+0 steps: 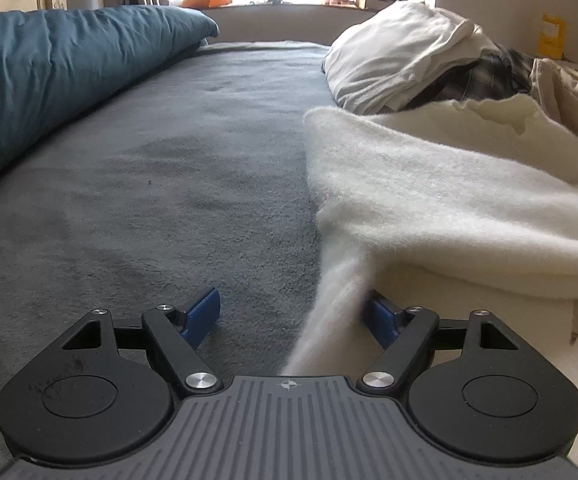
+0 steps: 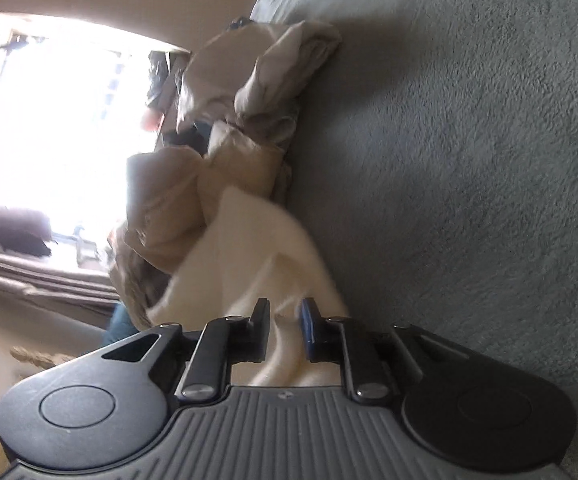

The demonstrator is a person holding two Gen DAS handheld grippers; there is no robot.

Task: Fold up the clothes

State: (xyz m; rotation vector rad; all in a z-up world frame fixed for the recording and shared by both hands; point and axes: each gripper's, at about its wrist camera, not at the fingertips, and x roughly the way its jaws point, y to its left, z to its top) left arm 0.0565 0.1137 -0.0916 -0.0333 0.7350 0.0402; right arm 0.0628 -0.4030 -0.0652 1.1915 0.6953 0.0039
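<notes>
The fluffy cream-white fleece garment [image 1: 429, 200] lies half-spread and rumpled on the right side of the grey plush bed cover [image 1: 149, 160], one long strip of it trailing toward the near edge; no clean crease or squared packet shows in it, so it reads as unfolded or only partly folded; the left hand-held gripper [image 1: 293, 316] sits low over the bed with its blue-padded fingers [image 1: 203, 312] spread wide, and that trailing strip runs between them without being pinched; in the right wrist view, which is tilted sideways and blurred, the right hand-held gripper [image 2: 285, 320] has its fingers drawn close together with cream-white fabric [image 2: 249, 248] between them, seemingly nipped, though the blur leaves the grip a little uncertain; beyond the fleece, toward the far right, a mound of white cloth [image 1: 401, 52] over a dark plaid garment [image 1: 485, 76] sits heaped, and a crumpled beige garment [image 2: 225, 132] lies beside it, none of it showing neat flat stacks; a rolled teal duvet [image 1: 69, 72] fills the far left, leaving a bare stretch of bed cover in the middle; my judgement is that most of the folding remains: the fleece wants laying flat and doubling over, and the heap behind looks unsorted, though whether any piece there is already folded is hidden by the layers on top.
</notes>
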